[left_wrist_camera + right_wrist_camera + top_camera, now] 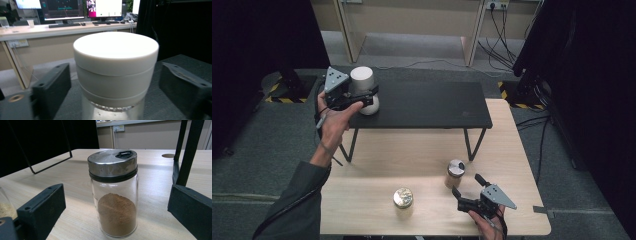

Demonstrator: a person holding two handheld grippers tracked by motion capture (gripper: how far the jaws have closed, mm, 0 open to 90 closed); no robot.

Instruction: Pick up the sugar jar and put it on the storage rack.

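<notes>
The white-lidded jar [116, 75] has a thick, smooth, matte cap over clear glass, and it stands on the left end of the black raised shelf [427, 107]. My left gripper [369, 97] straddles it, jaws apart, pads clear of the lid. On the pale wooden table [372, 200], my right gripper [464, 192] waits spread wide before a spice jar [113, 195] of brown powder with a metal cap.

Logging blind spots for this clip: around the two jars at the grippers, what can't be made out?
- White-lidded jar: contents, left gripper view; the bottom edge cuts off the glass.
- Its base, high view: left gripper covers it.
- Spice jar: lid marking, right gripper view; too small.
- Gold-lidded jar: contents, high view; too small.
- Right gripper: wrist, high view; bottom edge cuts it.
</notes>
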